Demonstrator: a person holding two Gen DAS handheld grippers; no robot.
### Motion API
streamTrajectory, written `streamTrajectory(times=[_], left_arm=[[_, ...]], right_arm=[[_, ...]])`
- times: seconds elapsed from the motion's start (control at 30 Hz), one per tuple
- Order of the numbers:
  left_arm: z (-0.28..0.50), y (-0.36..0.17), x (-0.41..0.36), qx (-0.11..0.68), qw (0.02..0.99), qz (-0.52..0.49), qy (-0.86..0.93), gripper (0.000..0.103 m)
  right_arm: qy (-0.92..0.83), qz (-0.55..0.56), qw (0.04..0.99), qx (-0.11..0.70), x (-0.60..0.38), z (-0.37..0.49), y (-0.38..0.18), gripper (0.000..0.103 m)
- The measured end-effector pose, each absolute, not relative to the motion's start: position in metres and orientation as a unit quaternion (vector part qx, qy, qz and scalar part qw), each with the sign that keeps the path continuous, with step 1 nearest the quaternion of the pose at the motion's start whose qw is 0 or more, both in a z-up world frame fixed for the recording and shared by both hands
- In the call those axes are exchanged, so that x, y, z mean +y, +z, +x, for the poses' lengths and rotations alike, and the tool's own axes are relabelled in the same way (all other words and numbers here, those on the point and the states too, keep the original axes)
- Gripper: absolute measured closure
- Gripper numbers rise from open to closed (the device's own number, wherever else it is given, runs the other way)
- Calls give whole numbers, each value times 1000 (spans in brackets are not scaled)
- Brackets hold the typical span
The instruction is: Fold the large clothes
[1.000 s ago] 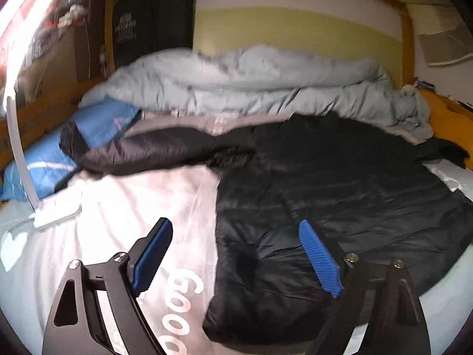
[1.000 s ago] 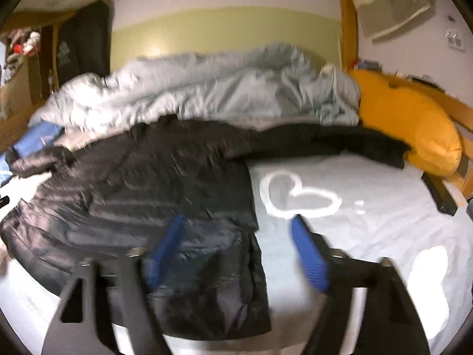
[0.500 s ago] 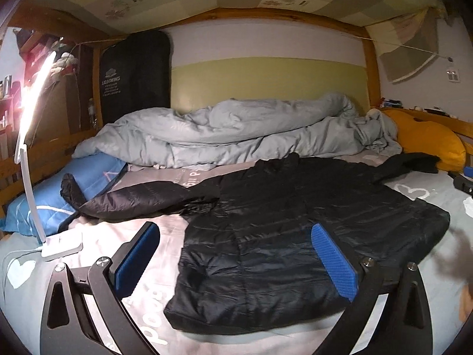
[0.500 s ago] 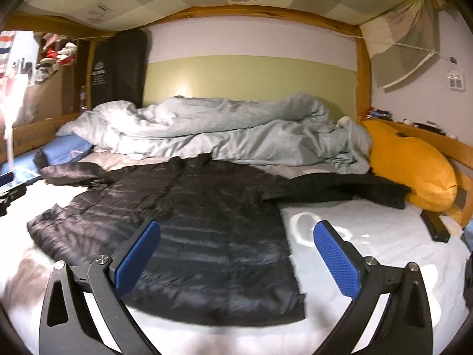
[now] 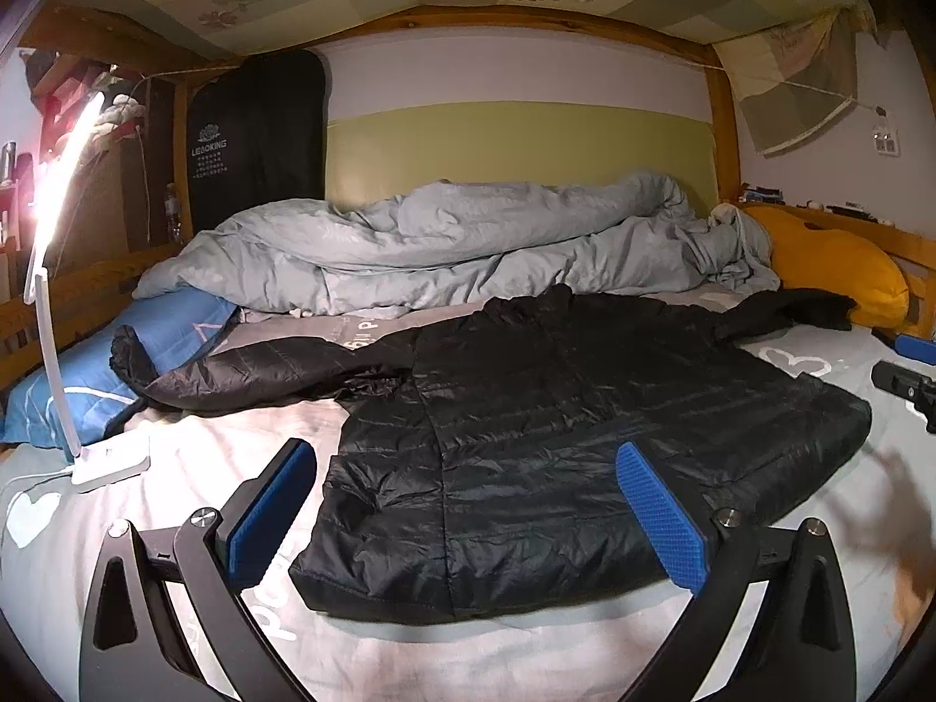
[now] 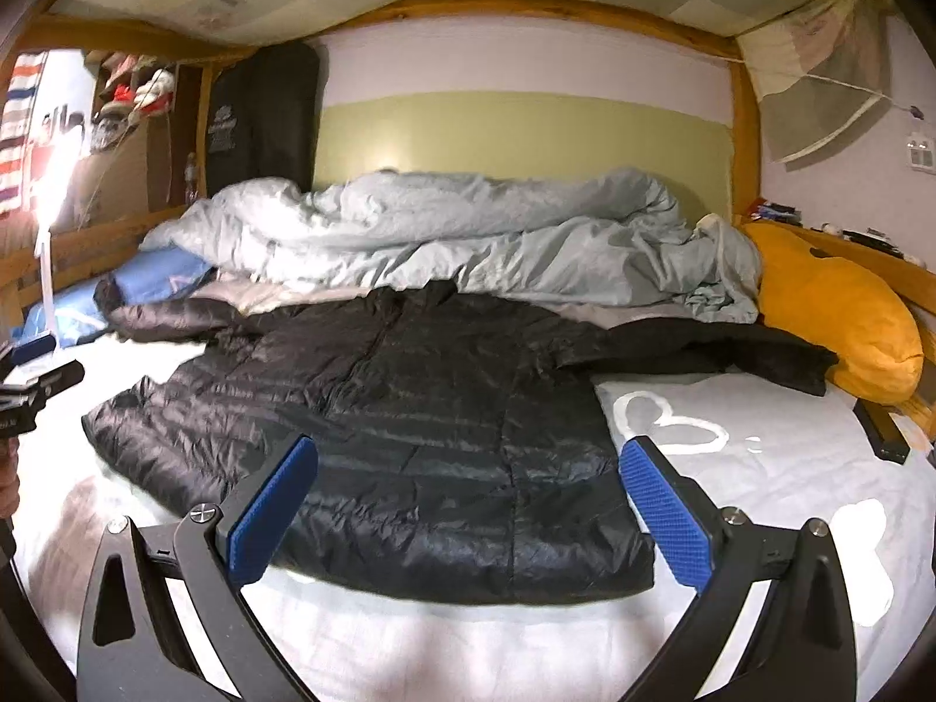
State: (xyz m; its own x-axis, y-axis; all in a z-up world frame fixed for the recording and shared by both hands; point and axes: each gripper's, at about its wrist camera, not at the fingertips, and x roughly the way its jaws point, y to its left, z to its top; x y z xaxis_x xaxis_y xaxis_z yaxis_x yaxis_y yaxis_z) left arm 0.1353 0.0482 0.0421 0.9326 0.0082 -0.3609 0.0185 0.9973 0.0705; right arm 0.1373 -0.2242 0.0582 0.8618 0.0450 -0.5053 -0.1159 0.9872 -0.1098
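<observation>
Across the middle of both frames our black puffy jacket (image 5: 585,427) lies flat on the bed (image 6: 760,468); left fingers (image 5: 468,515) and right fingers (image 6: 468,515) have just opened wide, holding nothing, so we should grab a sleeve next

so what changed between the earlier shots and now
Both claws, left claw and right claw, pulled back from the black jacket, their jaws having just been opening wide with nothing between them. The jacket stays spread flat on the bed sheet, sleeves out; the grey duvet is unmoved.
</observation>
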Motion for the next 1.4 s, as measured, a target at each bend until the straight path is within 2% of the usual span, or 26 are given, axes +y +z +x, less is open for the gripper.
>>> streamTrajectory(times=[0.37, 0.6, 0.77, 1.0, 1.07, 1.2, 1.27, 1.3, 1.33, 1.4], left_arm=[[138, 31, 35, 192, 979, 66, -9, 0], [151, 7, 15, 248, 959, 132, -48, 0], [166, -29, -6, 311, 929, 194, -43, 0], [187, -58, 3, 339, 914, 221, 7, 0], [194, -65, 12, 342, 911, 227, 40, 5], [205, -69, 36, 365, 908, 196, 62, 26], [204, -66, 41, 371, 909, 181, 52, 41], [203, -66, 41, 372, 909, 182, 48, 53], [201, -66, 40, 374, 909, 180, 43, 67], [198, -63, 38, 381, 909, 167, 29, 76]], right_arm=[[52, -85, 954, 282, -214, 139, 43, 0], [63, -101, 934, 336, -209, 151, 25, 0], [88, -151, 903, 393, -195, 159, -4, 0], [68, -264, 867, 416, -174, 163, -45, 0], [40, -300, 859, 412, -174, 163, -53, 0], [12, -300, 864, 405, -186, 167, -48, 0], [-22, -307, 864, 398, -198, 173, -48, 7], [-30, -303, 866, 397, -206, 176, -47, 25], [-27, -292, 867, 402, -211, 178, -44, 52], [-11, -247, 873, 420, -224, 180, -38, 79]])
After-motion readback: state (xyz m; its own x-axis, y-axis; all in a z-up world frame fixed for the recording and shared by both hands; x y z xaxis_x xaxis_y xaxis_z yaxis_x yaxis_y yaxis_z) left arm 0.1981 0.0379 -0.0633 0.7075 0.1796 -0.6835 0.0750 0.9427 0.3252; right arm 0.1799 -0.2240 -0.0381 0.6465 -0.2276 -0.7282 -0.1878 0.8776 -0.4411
